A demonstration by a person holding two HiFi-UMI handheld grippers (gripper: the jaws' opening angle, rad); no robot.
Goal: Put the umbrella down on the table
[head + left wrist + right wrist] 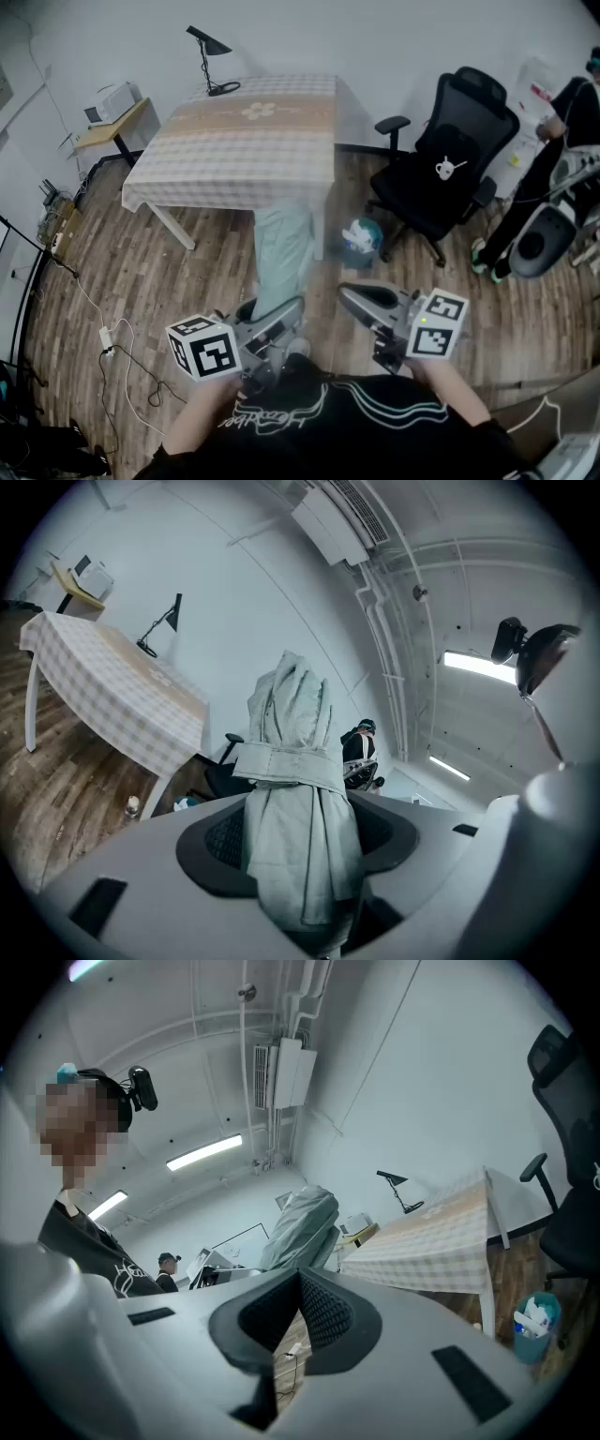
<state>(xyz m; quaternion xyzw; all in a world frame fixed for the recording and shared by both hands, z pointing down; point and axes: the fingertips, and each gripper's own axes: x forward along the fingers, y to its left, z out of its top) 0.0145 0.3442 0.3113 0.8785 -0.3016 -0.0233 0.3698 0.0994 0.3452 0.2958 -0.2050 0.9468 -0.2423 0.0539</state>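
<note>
A folded pale green umbrella (281, 248) with a strap round it sticks forward out of my left gripper (281, 321), which is shut on it low in the head view. In the left gripper view the umbrella (295, 789) sits between the two dark pads of the left gripper (295, 832) and rises past them. The table (234, 159) with a checked cloth stands ahead, beyond the umbrella's tip; it shows as the table (112, 686) at the left in that view. My right gripper (354, 300) is beside the left, apart from the umbrella, shut on nothing. The right gripper (300, 1283) sees the umbrella (300, 1227) to its left.
A black desk lamp (211, 61) stands at the table's far edge. A black office chair (450, 178) and a small bin (361, 242) are right of the table. A side desk with a microwave (114, 101) is far left. A person (544, 187) is at the right. Cables (112, 347) lie on the wooden floor.
</note>
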